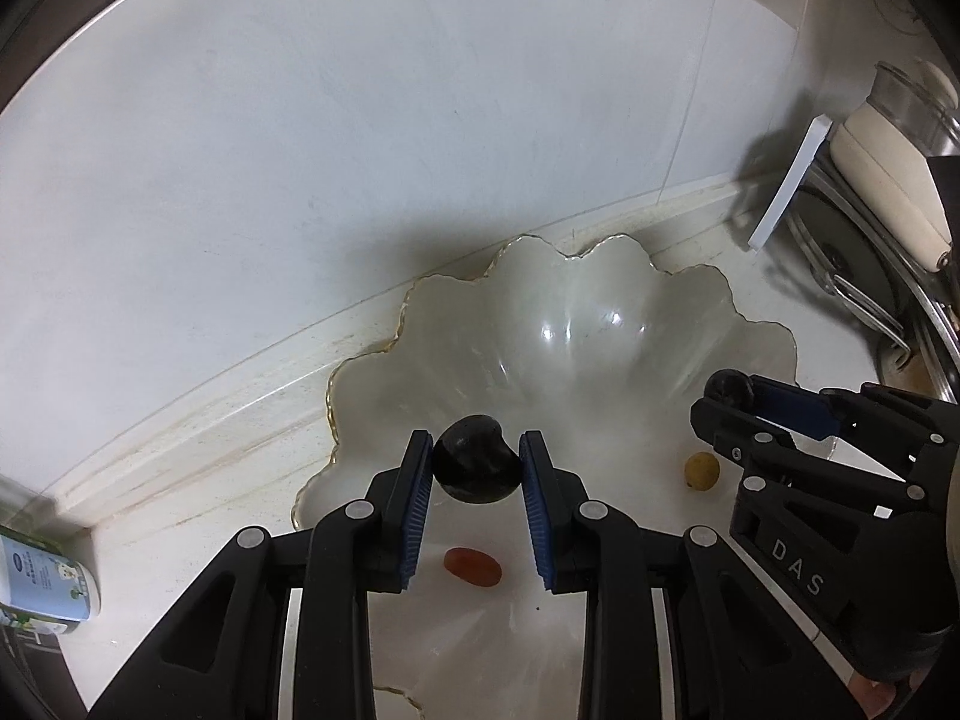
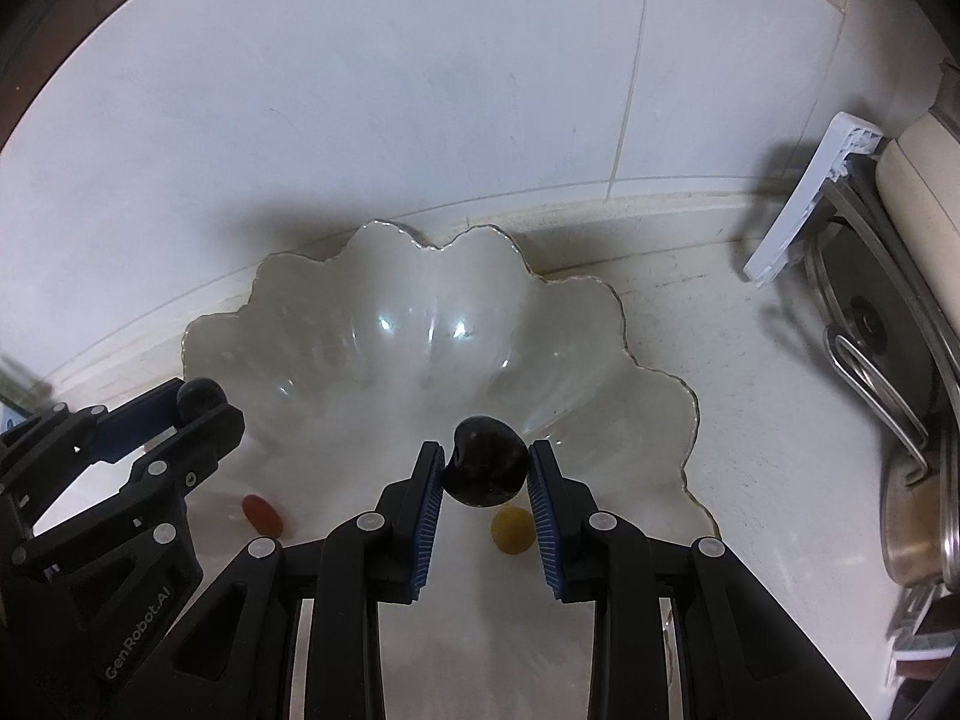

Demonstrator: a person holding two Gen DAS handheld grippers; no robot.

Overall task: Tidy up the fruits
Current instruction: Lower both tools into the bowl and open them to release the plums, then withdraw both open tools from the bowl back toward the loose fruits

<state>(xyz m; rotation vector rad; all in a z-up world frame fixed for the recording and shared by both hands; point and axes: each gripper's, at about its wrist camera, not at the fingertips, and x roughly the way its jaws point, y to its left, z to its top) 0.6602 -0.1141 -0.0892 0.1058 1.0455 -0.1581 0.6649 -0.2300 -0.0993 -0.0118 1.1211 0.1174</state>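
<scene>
A white scalloped bowl with a gold rim stands on the counter by the wall; it also shows in the right wrist view. My left gripper is shut on a dark fruit and holds it over the bowl. My right gripper is shut on another dark fruit, also over the bowl. A red fruit and a yellow fruit lie inside the bowl; the right wrist view shows the red fruit and the yellow fruit too.
A tiled wall rises just behind the bowl. A metal dish rack with a pot lid and a white board stands at the right. A white labelled tub sits at the left on the counter.
</scene>
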